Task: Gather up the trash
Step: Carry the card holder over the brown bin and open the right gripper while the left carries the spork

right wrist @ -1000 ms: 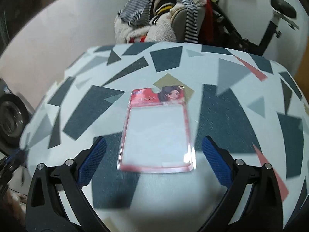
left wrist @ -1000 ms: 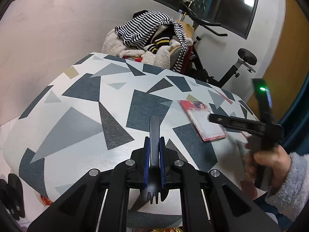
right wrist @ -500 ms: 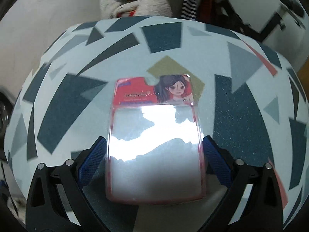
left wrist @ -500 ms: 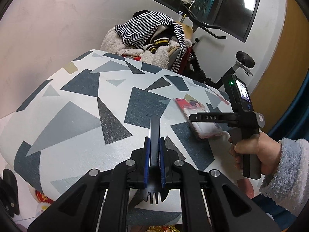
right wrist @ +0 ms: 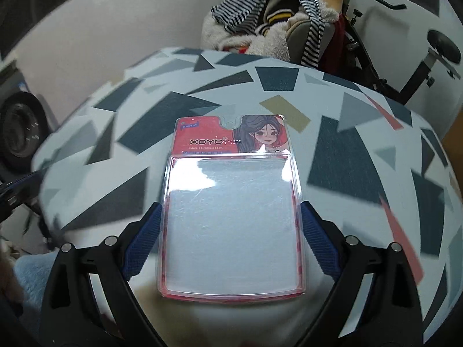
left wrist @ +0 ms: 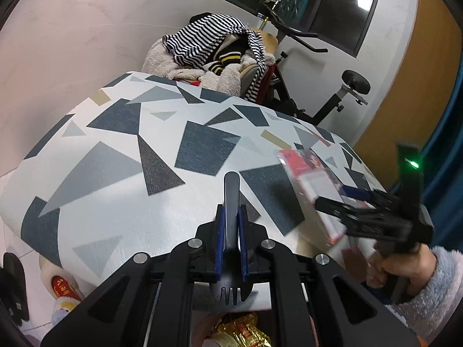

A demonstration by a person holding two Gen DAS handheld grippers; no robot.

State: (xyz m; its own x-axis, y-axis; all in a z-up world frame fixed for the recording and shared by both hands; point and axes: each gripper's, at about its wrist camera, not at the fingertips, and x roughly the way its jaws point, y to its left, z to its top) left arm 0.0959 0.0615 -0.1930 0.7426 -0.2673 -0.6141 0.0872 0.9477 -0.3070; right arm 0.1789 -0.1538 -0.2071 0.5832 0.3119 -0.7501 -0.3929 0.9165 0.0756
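While the left gripper (left wrist: pixel 230 248) is clamped on a black spork (left wrist: pixel 231 219), the right gripper (right wrist: pixel 231 234) has its jaws wide, straddling the clear blister pack (right wrist: pixel 231 217), whose side edges meet the blue pads (right wrist: pixel 318 240). Its jaws have just been closing slightly. Beyond lies the patterned table (right wrist: pixel 361 159). Squeezing thin, springy plastic edgewise may buckle it and let it pop free.

the table (right wrist: pixel 361 156) is white with dark blue, grey, tan and red shards. the package (right wrist: pixel 231 202) is red with clear plastic. the spork (left wrist: pixel 231 202) is black, gripper pads (right wrist: pixel 318 237) blue, a garment (left wrist: pixel 211 37) black-and-white striped.
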